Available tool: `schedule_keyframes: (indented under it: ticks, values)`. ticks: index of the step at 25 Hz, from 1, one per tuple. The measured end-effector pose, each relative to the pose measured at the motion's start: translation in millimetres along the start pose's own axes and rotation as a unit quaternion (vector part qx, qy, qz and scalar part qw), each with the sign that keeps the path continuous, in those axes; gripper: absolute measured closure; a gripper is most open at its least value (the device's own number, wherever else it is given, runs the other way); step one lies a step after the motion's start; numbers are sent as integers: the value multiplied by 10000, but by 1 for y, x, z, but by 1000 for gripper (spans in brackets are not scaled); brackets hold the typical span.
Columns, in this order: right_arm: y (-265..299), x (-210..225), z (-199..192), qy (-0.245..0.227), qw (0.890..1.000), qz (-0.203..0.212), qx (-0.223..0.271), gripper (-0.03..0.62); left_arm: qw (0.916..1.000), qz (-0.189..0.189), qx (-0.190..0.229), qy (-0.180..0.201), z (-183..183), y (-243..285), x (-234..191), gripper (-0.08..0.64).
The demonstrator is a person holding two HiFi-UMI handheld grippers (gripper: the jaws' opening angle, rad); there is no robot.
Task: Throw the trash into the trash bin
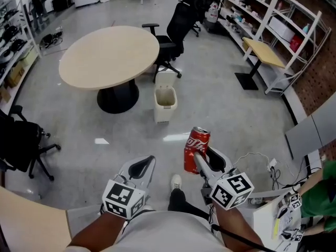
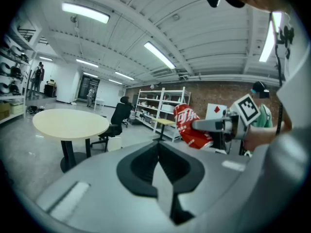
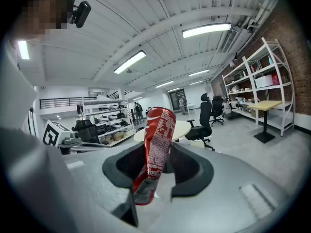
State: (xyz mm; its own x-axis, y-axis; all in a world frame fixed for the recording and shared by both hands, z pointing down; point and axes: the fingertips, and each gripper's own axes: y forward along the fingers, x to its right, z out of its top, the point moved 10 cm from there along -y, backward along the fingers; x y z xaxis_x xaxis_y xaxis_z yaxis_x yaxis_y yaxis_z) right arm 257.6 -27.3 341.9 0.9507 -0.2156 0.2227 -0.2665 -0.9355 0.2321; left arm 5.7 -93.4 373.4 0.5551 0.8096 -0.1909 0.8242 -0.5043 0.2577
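Floor [image 1: 220,109], bin [image 1: 165,103] by table [image 1: 109,56] (chair [image 1: 176,28] behind), right tongs [image 1: 199,159] gripping can [image 1: 198,139], left tongs [image 1: 142,168] closed

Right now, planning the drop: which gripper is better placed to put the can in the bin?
Right. The right gripper is shut on the red can, white bin ahead on the floor; the left gripper is shut, empty.

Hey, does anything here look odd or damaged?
The can sits tilted in the right gripper, and its lower end looks dented. Otherwise nothing stands out.
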Motion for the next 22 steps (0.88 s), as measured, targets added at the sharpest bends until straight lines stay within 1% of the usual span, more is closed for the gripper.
schedule_keyframes:
  ticks: [5, 13, 15, 19, 20, 22]
  values:
    - [40, 36, 14, -29, 9996, 273, -14, 437, 9997, 258, -24, 36, 15, 35, -14, 551]
    - [85, 94, 34, 44, 9980, 633, 4, 437, 9988, 488, -17, 55, 41, 100, -17, 551]
    - [92, 108, 37, 66, 9975, 706, -16, 438, 9987, 518, -20, -34, 44, 115, -18, 551]
    - [103, 140, 44, 101, 9964, 837, -23, 437, 9972, 560, -28, -485, 49, 148, -20, 551]
    - [105, 147, 45, 114, 9962, 863, -17, 437, 9968, 591, -38, -535, 50, 154, -21, 551]
    - [110, 157, 46, 145, 9957, 915, -19, 437, 9965, 669, -62, -505, 52, 164, -20, 551]
